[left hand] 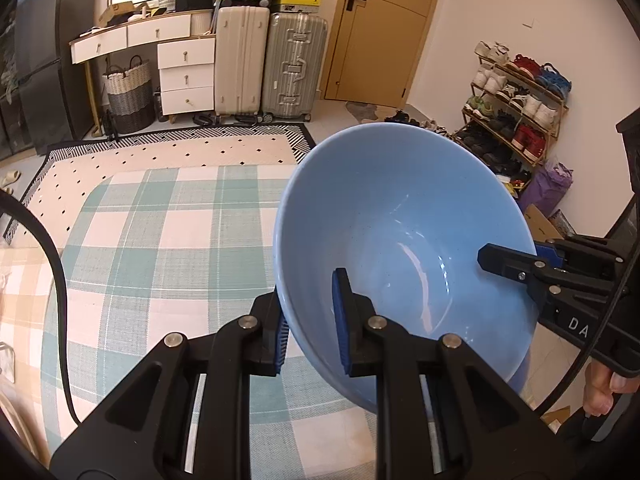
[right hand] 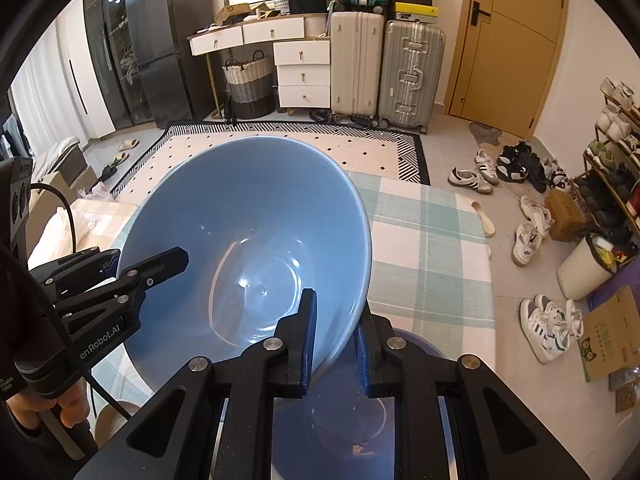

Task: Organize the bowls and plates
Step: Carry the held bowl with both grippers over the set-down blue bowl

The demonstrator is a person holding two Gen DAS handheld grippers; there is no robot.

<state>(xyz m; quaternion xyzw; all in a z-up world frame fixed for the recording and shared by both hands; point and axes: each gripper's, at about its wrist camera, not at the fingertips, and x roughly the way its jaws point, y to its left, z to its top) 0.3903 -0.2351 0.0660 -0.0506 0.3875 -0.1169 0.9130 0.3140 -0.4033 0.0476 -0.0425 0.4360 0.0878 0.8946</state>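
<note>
Both grippers, left gripper (left hand: pixel 310 320) and right gripper (right hand: pixel 334 338), are clamped on opposite rims of the blue bowl (left hand: pixel 400 232).
It is held tilted above the checked tablecloth (left hand: pixel 160 240), probably shared for steadiness.

The bowl (left hand: pixel 404 248) hangs tilted above the table (left hand: pixel 160 240), with the left gripper (left hand: pixel 312 320) clamped on its near-left rim, one finger inside and one outside, and the right gripper (right hand: pixel 334 340) clamped likewise on the opposite rim. Directly beneath the bowl, on the table, sits a second dish (right hand: pixel 344 420), partly hidden. Beyond the table lies a rug (right hand: pixel 360 148), with suitcases (right hand: pixel 388 68) against the far wall and a shoe rack (left hand: pixel 516 108) off to the right.
</note>
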